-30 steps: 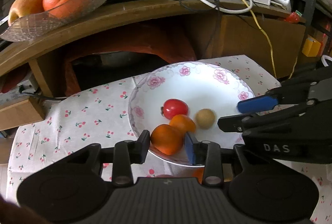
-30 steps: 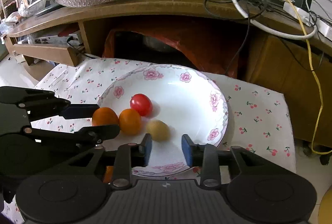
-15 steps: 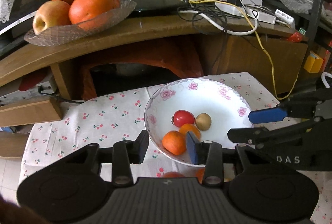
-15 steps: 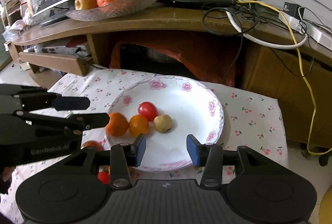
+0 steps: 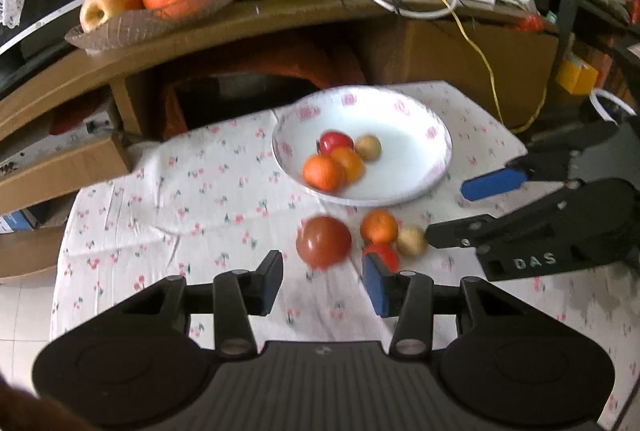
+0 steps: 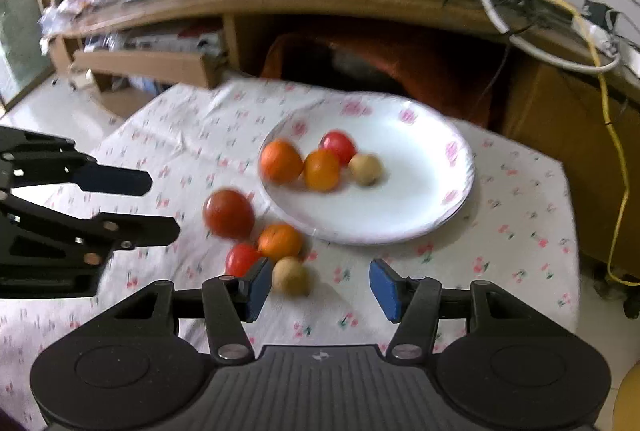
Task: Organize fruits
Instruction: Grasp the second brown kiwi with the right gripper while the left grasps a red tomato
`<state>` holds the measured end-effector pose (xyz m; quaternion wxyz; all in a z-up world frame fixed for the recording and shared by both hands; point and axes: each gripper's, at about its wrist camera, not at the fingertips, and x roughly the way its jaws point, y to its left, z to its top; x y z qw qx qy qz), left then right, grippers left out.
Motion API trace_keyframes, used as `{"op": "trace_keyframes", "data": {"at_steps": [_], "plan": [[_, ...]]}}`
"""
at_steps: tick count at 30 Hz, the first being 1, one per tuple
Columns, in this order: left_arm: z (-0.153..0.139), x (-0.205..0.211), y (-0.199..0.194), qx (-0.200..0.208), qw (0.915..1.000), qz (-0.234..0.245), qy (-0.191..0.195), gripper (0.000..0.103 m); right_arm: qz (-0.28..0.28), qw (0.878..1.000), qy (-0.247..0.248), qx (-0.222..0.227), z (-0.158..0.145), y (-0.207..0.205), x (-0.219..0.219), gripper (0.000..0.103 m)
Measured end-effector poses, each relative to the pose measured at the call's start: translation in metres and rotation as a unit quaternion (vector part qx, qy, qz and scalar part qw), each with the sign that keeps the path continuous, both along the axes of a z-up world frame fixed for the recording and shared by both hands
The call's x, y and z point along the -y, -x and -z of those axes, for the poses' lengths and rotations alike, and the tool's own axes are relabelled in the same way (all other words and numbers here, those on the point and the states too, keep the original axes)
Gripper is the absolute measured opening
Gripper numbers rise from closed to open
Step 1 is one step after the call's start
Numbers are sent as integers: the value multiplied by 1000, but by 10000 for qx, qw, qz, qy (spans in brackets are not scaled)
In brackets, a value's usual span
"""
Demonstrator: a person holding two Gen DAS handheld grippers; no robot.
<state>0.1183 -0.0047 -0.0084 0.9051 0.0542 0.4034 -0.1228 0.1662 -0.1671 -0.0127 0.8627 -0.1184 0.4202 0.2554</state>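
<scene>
fruits: four on the plate [image 5: 362, 191], four loose on the tablecloth [image 5: 192, 199] just in front of it
left view, loose fruits: big tomato [image 5: 323, 241], orange [image 5: 379, 226], small red tomato [image 5: 382, 253], tan fruit [image 5: 411, 240], bunched together, blurred
left view, left gripper [image 5: 323, 284]: fingers spread wide, holding nothing; big tomato sits just ahead, between the finger lines
left view, right gripper [image 5: 460, 209]: comes in from right, tips apart, lower tip right beside the tan fruit
right view, tan fruit [image 6: 291, 276]: just ahead of right gripper [image 6: 320, 287], hard against its left pad [image 6: 256, 289], off-centre
right view, left gripper [image 6: 160, 205]: released, empty, tips near the big tomato [image 6: 229, 213]
next move (guess): left is nearer the big tomato, right nearer the tan fruit; fruits are round, no long axis
risk: the cluster may roll when nudged
</scene>
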Motion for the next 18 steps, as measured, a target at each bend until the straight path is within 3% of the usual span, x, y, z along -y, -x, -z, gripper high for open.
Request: {"op": "trace_keyframes", "data": {"at_steps": [10,16,18], "plan": [[12,4,2,-136,9994,293,99,50,-381,9988,268,-180,22,-4,-21,52],[19,7,1,-213,9987,443,140,50,-421,9984,327,-188,23,-7,-26,24],[21,10,0,-225,9984,492,133,50,-402,9984,309,-241,22,-6,-23,24]]}}
